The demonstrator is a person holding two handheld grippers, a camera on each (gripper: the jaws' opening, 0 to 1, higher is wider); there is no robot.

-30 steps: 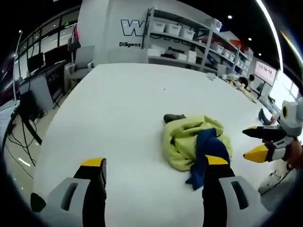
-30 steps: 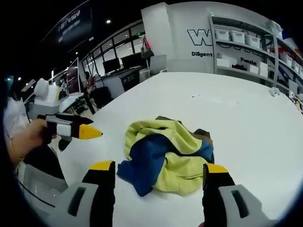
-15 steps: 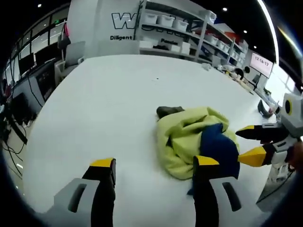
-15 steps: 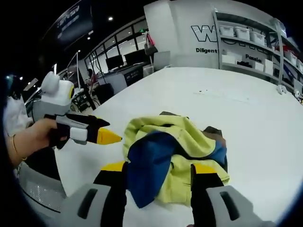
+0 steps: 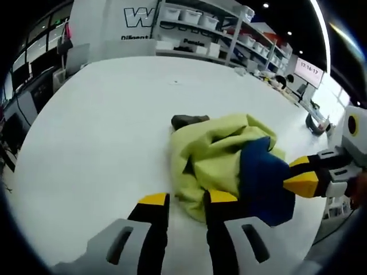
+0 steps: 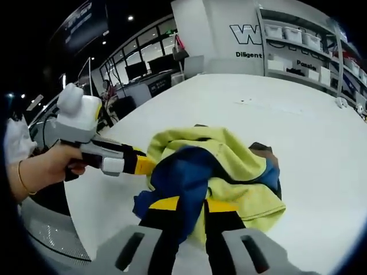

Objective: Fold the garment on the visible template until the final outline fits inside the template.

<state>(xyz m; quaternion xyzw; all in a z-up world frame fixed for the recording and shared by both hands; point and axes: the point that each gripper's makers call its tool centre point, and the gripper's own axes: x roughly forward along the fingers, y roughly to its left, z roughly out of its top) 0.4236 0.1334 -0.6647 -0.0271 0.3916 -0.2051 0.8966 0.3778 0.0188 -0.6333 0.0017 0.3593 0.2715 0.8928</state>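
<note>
**Both grippers pinching the crumpled garment**

Left gripper view: left gripper (image 5: 186, 200) jaws nearly together, yellow tips right at the near hem of the garment (image 5: 221, 157). A fold of the yellow-green cloth sits between the tips, so it looks clamped on the hem. Garment is bunched in a heap just ahead of the jaws, on the white table (image 5: 97, 132): yellow-green outer, blue panel on the right side of the heap, a dark grey bit poking out at the far-left edge. The right gripper (image 5: 304, 177) comes in from the right, yellow tips touching the blue part.

Right gripper view: right gripper's (image 6: 186, 205) jaws close together with blue cloth running down between the tips, gripping the near blue edge of the garment (image 6: 229, 166). The left gripper (image 6: 140, 165) enters from the left, held by a hand (image 6: 43, 169); its tips are buried in the left edge of the heap where yellow-green meets blue. Garment lies just beyond the right gripper's jaws, still a loose crumple, not flat.

Template outline: cannot tell, nothing distinguishable on the white surface.

Farther back: shelving (image 5: 200, 26) with white bins against a wall with lettering, desks and monitors (image 6: 143, 71) off the table's left side.
</note>
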